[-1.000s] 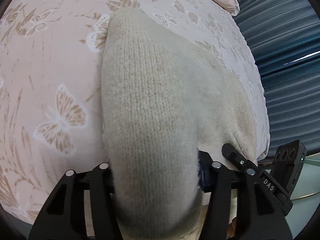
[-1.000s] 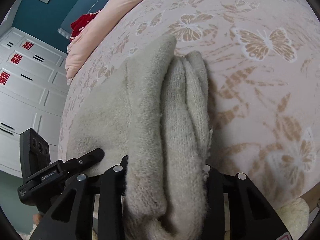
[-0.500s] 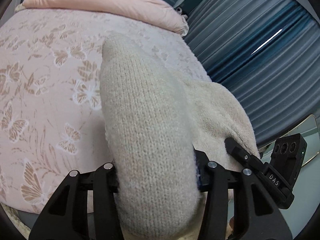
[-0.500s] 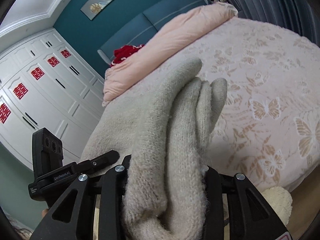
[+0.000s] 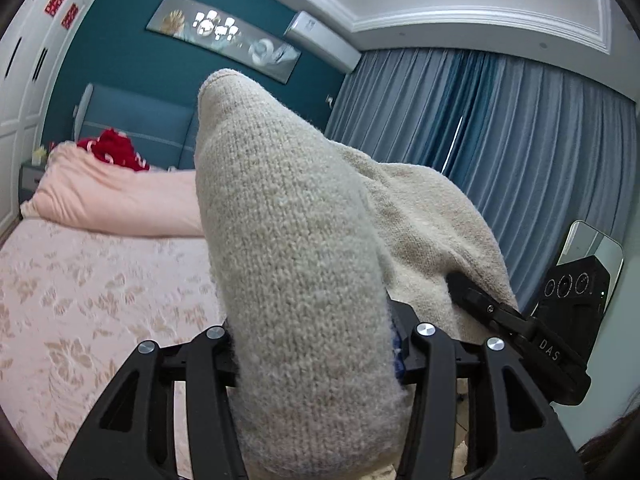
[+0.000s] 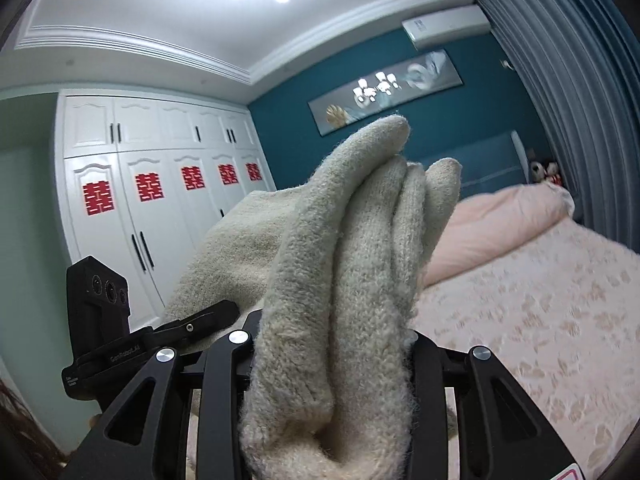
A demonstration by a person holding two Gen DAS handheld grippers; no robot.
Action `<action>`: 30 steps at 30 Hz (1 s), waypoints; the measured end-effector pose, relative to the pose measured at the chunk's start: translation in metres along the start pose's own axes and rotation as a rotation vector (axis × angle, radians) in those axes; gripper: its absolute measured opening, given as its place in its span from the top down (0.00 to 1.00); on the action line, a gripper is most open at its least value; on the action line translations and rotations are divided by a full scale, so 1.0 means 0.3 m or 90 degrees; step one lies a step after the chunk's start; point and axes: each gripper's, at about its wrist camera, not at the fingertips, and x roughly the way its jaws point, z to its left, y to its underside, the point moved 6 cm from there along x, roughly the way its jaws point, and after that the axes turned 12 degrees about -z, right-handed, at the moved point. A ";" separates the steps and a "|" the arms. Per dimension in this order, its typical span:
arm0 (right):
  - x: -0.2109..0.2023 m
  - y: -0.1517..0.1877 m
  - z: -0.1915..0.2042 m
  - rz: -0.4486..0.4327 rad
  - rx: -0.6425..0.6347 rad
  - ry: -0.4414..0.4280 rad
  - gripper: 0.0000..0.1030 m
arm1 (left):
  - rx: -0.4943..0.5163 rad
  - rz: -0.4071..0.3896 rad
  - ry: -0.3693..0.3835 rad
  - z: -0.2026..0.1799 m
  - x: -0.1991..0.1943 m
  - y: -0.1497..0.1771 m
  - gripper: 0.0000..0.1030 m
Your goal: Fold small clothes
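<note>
A cream knitted sweater (image 5: 296, 264) is held up in the air between both grippers. My left gripper (image 5: 316, 340) is shut on one bunched part of it, which stands up in front of the camera. My right gripper (image 6: 332, 344) is shut on several bunched folds of the same sweater (image 6: 360, 264). The cloth spans between the two grippers. The right gripper shows at the right of the left wrist view (image 5: 520, 320), and the left gripper at the left of the right wrist view (image 6: 152, 336). The fingertips are hidden in the cloth.
The bed (image 5: 80, 304) with a pink butterfly-print cover lies below and ahead. A pink duvet (image 5: 116, 200) and a red item (image 5: 112, 152) sit at its head. Blue curtains (image 5: 500, 140) hang on the right. White wardrobes (image 6: 152, 200) stand on the left.
Both grippers have lifted and tilted upward with the sweater. The views went from the bed cover to the walls and ceiling. Both stay shut on the cloth.
</note>
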 end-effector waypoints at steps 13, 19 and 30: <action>0.193 -0.111 0.234 -0.054 -0.012 -0.108 0.65 | 0.115 -0.162 -0.033 0.053 -0.184 -0.369 0.51; 0.341 0.107 0.195 0.036 0.017 -0.081 0.64 | 0.074 -0.106 -0.079 0.261 -0.148 -0.288 0.49; 0.367 1.301 -0.372 0.483 0.148 0.219 0.55 | -0.212 0.246 -0.372 1.042 -0.059 0.735 0.35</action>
